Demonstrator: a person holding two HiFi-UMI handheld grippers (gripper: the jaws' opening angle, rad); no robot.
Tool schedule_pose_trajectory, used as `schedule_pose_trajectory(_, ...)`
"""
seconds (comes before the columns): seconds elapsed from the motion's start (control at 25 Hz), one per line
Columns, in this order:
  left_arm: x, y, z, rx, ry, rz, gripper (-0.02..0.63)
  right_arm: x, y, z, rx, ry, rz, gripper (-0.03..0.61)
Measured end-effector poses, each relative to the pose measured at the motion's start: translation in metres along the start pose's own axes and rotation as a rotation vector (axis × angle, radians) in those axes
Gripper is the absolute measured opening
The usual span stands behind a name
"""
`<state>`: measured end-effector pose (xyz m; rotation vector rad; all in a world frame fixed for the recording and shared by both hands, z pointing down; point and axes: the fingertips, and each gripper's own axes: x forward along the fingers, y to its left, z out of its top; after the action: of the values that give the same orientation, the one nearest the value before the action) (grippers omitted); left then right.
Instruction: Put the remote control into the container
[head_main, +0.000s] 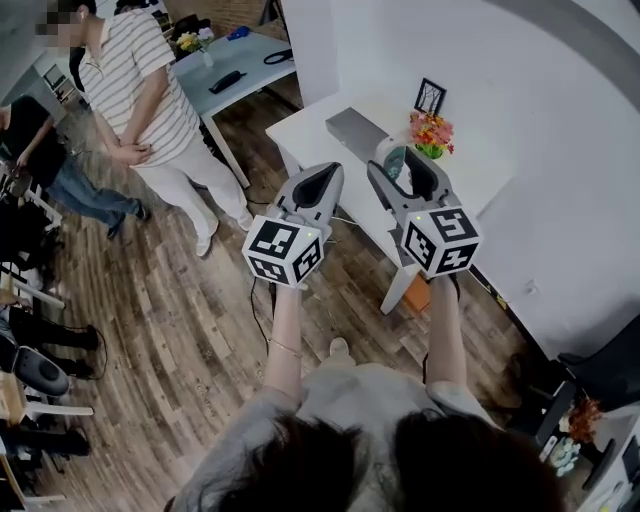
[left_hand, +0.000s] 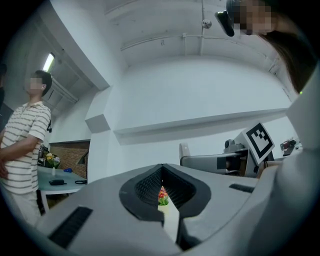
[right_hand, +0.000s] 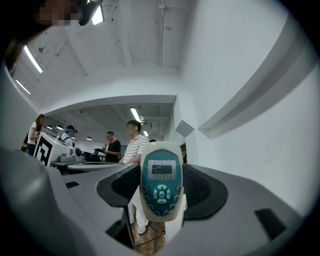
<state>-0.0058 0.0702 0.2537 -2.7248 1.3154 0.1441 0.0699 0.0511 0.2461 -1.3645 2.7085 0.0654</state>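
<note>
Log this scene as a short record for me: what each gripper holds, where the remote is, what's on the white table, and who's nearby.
Left gripper: jaws together, nothing held
Right gripper: shut on the remote control, upright, buttons facing its camera
Height: both grippers raised above the white table
On the table: grey box, flowers, small frame
Task status: remote control not yet set down
Nearby: person in striped shirt, standing on the wood floor

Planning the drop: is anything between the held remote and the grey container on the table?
Nothing: the head view shows only bare white table between the right gripper's remote control and the container.
</note>
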Motion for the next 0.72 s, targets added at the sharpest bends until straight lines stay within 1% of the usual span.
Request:
schedule_pose_trajectory(0.12,0.009,0.012,-0.003,-0.006,0.003,-0.012,0.003,0.014,-0.005,-0.007,-0.038,0.026,-0.027,0.265)
schedule_pose_trajectory(0.24,0.016,0.023,-0.007,-0.006,0.006,-0.028,0.003,0.028,-0.009,-0.013,-0.038,0.03,-0.039,0.265)
schedule_pose_trajectory(0.4,0.022,0.043,-0.013,-0.013,0.011,-0.046,0.003,0.051,-0.013,-0.022,-0.073,0.055,-0.067,0.265)
schedule_pose_trajectory(0.72,0.024,0.071,-0.033,-0.039,0.037,-0.08,0.003,0.074,-0.016,-0.041,-0.039,0.067,-0.11,0.265)
